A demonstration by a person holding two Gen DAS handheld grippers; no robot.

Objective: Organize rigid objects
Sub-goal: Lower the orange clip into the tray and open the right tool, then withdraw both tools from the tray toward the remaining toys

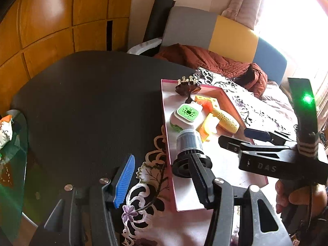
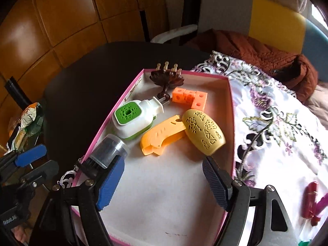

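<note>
A pink-rimmed tray (image 2: pixel 230 102) lies on the flowered cloth. In it are a green-and-white plug-in device (image 2: pixel 131 121), orange cubes (image 2: pixel 190 98), an orange plastic piece (image 2: pixel 162 135), a yellow perforated egg shape (image 2: pixel 203 131), a brown stand (image 2: pixel 166 80) and a clear jar with a black lid (image 2: pixel 110 147) lying on its side. My right gripper (image 2: pixel 164 184) is open over the tray's bare floor, nothing between its pads. My left gripper (image 1: pixel 162 178) is open, straddling the tray's left wall (image 1: pixel 166 123). Its right finger (image 1: pixel 198 176) crosses the jar's lid (image 1: pixel 189 164).
The black table (image 1: pixel 92 102) stretches left of the tray. A red object (image 2: pixel 310 201) lies on the cloth at the right. A rust jacket (image 2: pixel 266 55) sits on the chair behind. A glass side table with packets (image 1: pixel 6 131) stands at the far left.
</note>
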